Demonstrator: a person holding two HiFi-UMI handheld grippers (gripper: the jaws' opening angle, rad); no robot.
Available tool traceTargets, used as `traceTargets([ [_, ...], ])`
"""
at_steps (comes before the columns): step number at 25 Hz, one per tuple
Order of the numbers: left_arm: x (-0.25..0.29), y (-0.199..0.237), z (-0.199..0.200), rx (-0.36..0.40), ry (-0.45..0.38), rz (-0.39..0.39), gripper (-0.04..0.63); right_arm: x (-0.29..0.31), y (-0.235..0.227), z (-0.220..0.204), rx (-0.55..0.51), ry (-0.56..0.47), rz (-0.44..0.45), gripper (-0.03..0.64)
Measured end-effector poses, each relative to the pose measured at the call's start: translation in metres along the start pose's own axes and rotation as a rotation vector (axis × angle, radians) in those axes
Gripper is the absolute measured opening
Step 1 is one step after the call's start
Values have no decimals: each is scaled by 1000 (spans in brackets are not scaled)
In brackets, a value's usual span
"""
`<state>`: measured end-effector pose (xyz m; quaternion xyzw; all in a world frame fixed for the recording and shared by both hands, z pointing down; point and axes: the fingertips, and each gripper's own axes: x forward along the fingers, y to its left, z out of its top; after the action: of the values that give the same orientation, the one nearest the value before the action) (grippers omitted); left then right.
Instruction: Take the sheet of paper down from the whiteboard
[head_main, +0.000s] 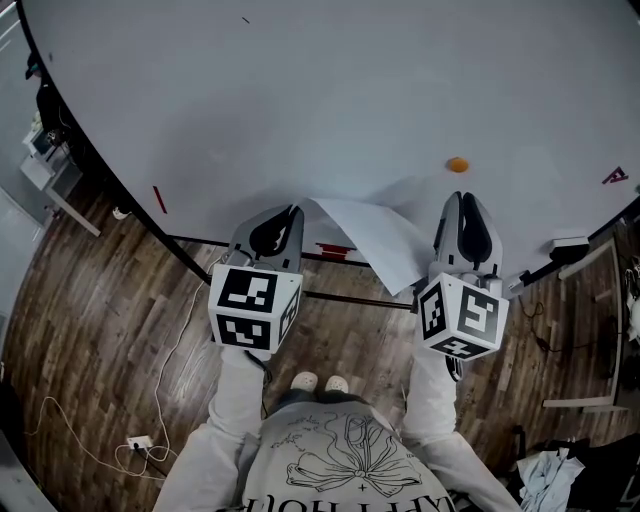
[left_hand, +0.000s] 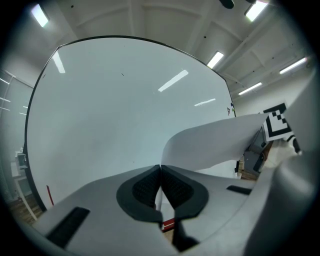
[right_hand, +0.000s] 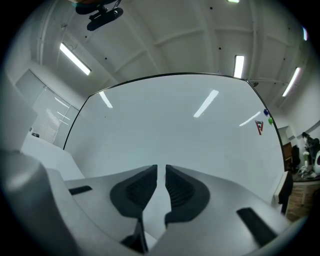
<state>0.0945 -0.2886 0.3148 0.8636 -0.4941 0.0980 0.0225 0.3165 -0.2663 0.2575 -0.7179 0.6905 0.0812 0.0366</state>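
Observation:
The white sheet of paper (head_main: 378, 240) hangs slack in front of the whiteboard (head_main: 330, 90), between my two grippers. My left gripper (head_main: 291, 212) is shut on the sheet's left corner; in the left gripper view the pads (left_hand: 145, 187) pinch the edge and the paper (left_hand: 220, 142) curls off to the right. My right gripper (head_main: 465, 198) sits at the sheet's right end, pointing at the board. Its jaws (right_hand: 160, 171) stand a narrow gap apart with only bare board showing between the tips. The paper (right_hand: 47, 162) shows at that view's lower left.
An orange magnet (head_main: 457, 164) sticks to the board just above my right gripper. A red marker (head_main: 160, 199) and a red mark (head_main: 614, 176) are on the board too. An eraser (head_main: 570, 244) sits at the right. Cables and a power strip (head_main: 140, 441) lie on the wooden floor.

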Motion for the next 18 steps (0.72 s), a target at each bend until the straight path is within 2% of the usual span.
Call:
traceTargets([
  [5, 2, -2, 1, -3, -4, -9, 5, -2, 1, 16, -29, -22, -20, 46],
  [18, 8, -4, -1, -15, -4, -21, 5, -1, -1, 3, -37, 13, -13, 46],
])
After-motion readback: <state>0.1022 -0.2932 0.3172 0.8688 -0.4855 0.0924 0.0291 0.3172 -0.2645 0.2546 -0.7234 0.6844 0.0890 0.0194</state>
